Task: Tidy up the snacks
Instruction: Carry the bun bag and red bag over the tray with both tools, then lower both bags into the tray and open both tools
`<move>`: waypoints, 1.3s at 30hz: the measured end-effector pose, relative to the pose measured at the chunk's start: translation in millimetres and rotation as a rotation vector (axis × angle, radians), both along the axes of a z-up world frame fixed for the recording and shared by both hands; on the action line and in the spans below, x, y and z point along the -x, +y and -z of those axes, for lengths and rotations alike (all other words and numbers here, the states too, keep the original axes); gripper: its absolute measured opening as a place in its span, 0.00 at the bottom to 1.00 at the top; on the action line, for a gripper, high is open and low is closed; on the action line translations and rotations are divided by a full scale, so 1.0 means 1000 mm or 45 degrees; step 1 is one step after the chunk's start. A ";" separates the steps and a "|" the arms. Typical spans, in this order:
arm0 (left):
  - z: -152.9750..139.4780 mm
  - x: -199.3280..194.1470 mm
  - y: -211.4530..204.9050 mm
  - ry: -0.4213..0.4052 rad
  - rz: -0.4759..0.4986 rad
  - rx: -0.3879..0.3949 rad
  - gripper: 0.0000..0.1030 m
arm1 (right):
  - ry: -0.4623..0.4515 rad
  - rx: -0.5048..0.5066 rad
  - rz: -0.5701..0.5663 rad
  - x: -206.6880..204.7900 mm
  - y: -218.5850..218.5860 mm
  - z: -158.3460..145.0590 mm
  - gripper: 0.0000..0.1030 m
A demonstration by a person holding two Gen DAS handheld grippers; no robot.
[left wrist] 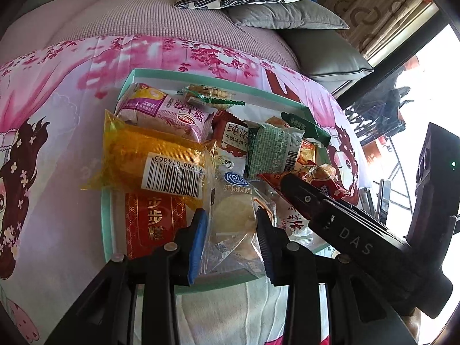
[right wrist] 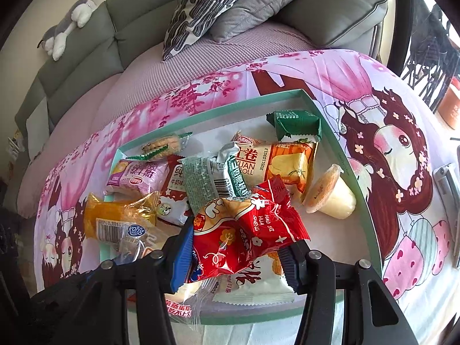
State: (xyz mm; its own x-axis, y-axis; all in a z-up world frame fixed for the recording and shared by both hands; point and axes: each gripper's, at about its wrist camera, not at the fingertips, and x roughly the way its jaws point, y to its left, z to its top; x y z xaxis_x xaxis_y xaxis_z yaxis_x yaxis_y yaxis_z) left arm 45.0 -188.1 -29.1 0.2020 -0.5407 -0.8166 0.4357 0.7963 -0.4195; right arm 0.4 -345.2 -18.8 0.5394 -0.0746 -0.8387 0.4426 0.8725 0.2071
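Observation:
A shallow teal tray [left wrist: 105, 218] [right wrist: 360, 189] with a white floor holds a heap of wrapped snacks. In the left wrist view my left gripper [left wrist: 231, 221] is shut on a clear-wrapped pale pastry [left wrist: 233, 215], held just over the tray's near edge. Beside it lie a yellow-wrapped cake with a barcode [left wrist: 155, 158] and a red packet with gold print [left wrist: 155, 224]. My right gripper [right wrist: 238, 244] is shut on a crinkled red peanut packet [right wrist: 247, 224] above the tray's near side. It also shows as the black right gripper [left wrist: 330, 210] on the right in the left wrist view.
Also in the tray are a pink packet [right wrist: 135, 175], a green-grey packet [right wrist: 212, 178], an orange egg-roll packet [right wrist: 284, 161], a dark green packet [right wrist: 296, 123] and a jelly cup [right wrist: 330, 195]. A cartoon-print cloth [right wrist: 402, 158] lies beneath. Sofa cushions [right wrist: 207, 3] are behind.

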 end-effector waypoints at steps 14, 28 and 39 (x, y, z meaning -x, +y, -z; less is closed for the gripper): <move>0.008 -0.007 0.003 0.028 -0.037 0.018 0.37 | 0.015 -0.011 -0.024 -0.011 0.001 0.010 0.55; 0.015 -0.013 0.003 0.009 -0.098 -0.045 0.52 | 0.075 -0.025 -0.021 -0.022 -0.003 0.027 0.59; 0.008 -0.010 0.008 0.005 -0.111 -0.089 0.60 | 0.061 0.005 -0.001 -0.016 -0.003 0.019 0.78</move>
State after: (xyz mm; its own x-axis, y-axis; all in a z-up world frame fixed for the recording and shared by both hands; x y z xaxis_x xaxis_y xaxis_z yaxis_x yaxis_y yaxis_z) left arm 55.5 -180.0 -37.5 0.2426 -0.4628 -0.8526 0.3624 0.8585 -0.3629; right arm 16.4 -347.8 -38.2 0.4990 -0.0773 -0.8632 0.4511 0.8736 0.1826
